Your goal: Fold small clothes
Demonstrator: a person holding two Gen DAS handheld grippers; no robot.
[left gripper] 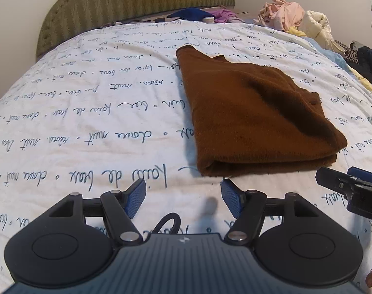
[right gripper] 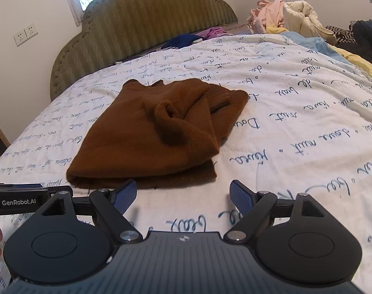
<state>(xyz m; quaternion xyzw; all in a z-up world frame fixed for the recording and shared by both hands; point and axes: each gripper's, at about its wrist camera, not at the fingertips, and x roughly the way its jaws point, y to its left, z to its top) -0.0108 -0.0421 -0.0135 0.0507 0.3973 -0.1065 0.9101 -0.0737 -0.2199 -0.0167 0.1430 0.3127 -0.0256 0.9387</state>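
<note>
A brown knit garment lies folded on the white bedspread, its thick folded edge facing me. In the left wrist view my left gripper stands open just short of that edge, nothing between its blue pads. From the right wrist view the same brown garment sits ahead and slightly left, with a sleeve cuff showing on top. My right gripper is open and empty over bare sheet just in front of the fold. The other gripper shows at each view's side edge.
The white bedspread with blue script covers the bed up to a green padded headboard. A heap of pink and cream clothes lies at the far right corner, with blue and purple items by the headboard and dark clothes at the right.
</note>
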